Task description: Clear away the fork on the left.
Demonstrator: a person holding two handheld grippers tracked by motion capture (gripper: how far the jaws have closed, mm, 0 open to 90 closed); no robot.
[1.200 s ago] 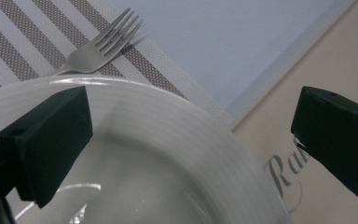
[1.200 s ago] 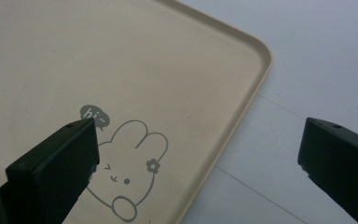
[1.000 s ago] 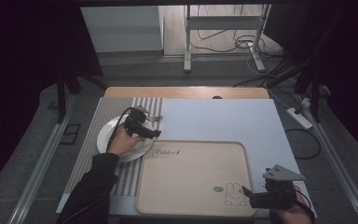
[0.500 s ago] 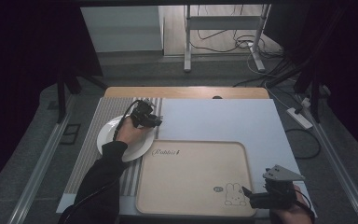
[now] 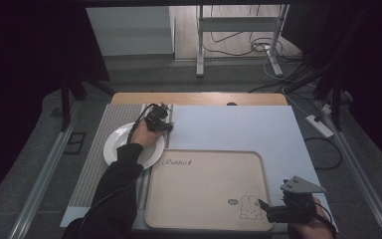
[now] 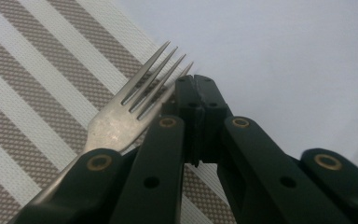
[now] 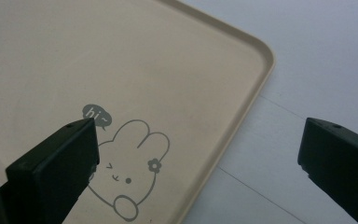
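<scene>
Your left claw sits toward the far left of the worktop, just past the far rim of the white plate, where the striped mat meets the pale sheet. Its jaws have just been closing and now stand pressed together tip to tip. In the left gripper view the fork lies on the striped mat right beside that claw, tines pointing away, with the handle running back under the left jaw's linkage. Nothing shows between the pads, so as far as these pictures tell, the closing has missed the fork or caught it somewhere hidden lower down; treat the grasp as unproven. Your right claw waits at the near right corner of the beige tray, jaws spread wide and holding nothing. In the right gripper view it hovers over the rabbit print near the tray's rounded corner. The tray itself is bare, and the plate rests on the mat at the tray's far left corner, apart from both claws. Judged from this, the work is at its very start: the fork has been reached but not lifted, and nothing has been carried anywhere. What is left is securing the fork, moving it, and whatever you mean to do with the plate and tray.
</scene>
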